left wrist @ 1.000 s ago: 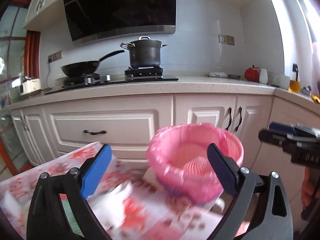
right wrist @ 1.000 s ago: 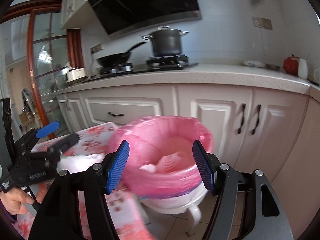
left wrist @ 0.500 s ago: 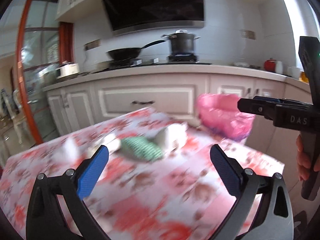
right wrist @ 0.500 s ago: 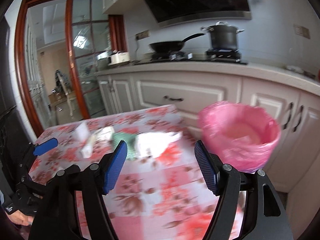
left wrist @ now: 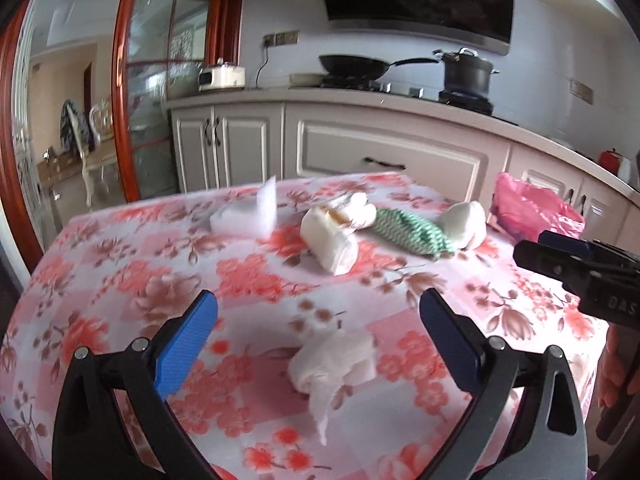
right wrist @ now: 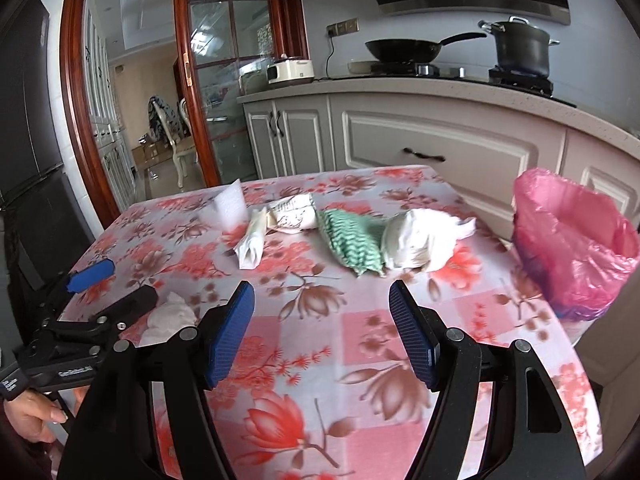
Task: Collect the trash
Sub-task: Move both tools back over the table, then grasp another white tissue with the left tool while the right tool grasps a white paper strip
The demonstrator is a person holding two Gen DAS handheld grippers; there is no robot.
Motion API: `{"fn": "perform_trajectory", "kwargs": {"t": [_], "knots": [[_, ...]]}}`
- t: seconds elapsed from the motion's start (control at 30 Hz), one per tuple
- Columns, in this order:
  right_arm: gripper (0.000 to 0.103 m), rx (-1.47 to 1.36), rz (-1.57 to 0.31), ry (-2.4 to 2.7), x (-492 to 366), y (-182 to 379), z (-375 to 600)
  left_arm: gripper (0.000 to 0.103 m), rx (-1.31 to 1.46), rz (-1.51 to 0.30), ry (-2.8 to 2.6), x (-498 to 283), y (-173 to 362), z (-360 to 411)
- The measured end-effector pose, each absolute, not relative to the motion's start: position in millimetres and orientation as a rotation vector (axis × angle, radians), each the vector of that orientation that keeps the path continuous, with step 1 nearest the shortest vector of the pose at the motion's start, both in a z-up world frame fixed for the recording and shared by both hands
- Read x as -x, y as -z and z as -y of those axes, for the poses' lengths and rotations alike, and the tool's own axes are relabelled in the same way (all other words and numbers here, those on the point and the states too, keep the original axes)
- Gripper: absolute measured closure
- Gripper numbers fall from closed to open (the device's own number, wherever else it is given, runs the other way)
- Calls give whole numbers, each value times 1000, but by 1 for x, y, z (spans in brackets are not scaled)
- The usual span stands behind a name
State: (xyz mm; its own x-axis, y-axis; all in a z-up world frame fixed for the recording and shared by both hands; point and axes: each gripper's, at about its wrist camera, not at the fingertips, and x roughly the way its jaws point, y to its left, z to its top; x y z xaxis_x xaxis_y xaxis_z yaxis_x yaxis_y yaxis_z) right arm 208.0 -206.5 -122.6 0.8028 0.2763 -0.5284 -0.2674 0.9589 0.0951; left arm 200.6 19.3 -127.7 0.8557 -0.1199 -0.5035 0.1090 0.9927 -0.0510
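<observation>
Both claws apart and empty: left gripper (left wrist: 318, 322) straddles a crumpled tissue (left wrist: 334, 360) near the table's front edge; right gripper (right wrist: 322, 322) sits over bare floral tablecloth (right wrist: 340, 344). Remaining trash lines the far side: foam sheet (right wrist: 229, 204), rolled wrappers (right wrist: 276, 220), green cloth (right wrist: 352, 242), white wad (right wrist: 420, 240). Pink-lined bin (right wrist: 572, 240) stands just off the right table edge; its contents are not visible.

Your left gripper (left wrist: 318, 332) hangs tilted down, jaws wide, nothing between them. Your right gripper (right wrist: 322, 330) matches it, jaws spread and empty, both side by side.
</observation>
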Motion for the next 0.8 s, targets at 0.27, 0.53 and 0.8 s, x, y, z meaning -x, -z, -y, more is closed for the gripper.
{"fn": "perform_trajectory", "kwargs": {"t": [0.27, 0.53, 0.8], "knots": [[36, -41, -596, -300, -224, 130, 210, 29, -24, -662, 113, -225, 148, -6], [36, -54, -595, -319, -245, 129, 206, 50, -53, -785, 107, -241, 167, -1], [36, -17, -639, -361, -273, 137, 179, 76, -36, -811, 128, -239, 172, -7]]}}
